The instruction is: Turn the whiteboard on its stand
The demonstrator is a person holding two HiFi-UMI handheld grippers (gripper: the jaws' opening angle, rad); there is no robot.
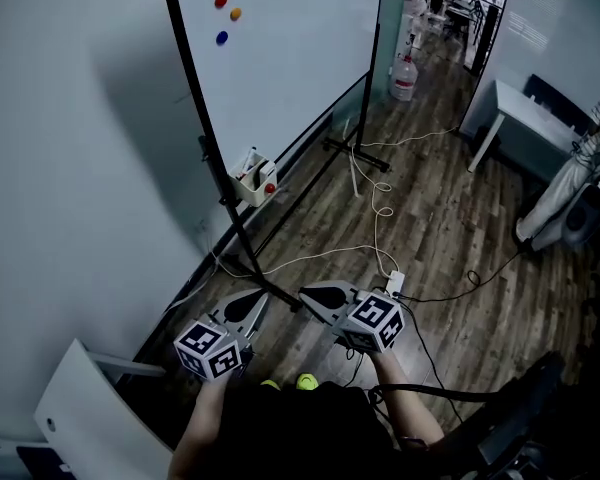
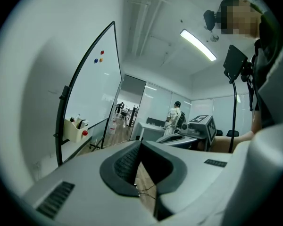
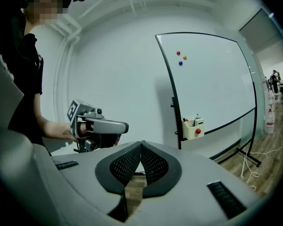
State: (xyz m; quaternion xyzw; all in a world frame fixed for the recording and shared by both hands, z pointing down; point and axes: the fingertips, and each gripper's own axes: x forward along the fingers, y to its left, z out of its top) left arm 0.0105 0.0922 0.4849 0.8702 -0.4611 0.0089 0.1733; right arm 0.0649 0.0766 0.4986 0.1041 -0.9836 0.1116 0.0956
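The whiteboard (image 1: 290,48) stands on a black wheeled stand (image 1: 216,173) against the left wall, with three coloured magnets (image 1: 227,14) near its top. A beige marker holder (image 1: 252,179) hangs at its lower edge. The board also shows in the left gripper view (image 2: 101,91) and the right gripper view (image 3: 212,84). My left gripper (image 1: 261,296) and right gripper (image 1: 304,295) hover side by side above the floor, short of the stand's near leg and apart from the board. Both pairs of jaws meet at the tips (image 2: 140,143) (image 3: 141,144), shut with nothing between them.
White cables (image 1: 380,208) and a power strip (image 1: 394,283) lie on the wooden floor to the right of the stand. A water bottle (image 1: 404,78) stands at the back, a white table (image 1: 535,118) at right. A white panel (image 1: 90,408) leans at lower left.
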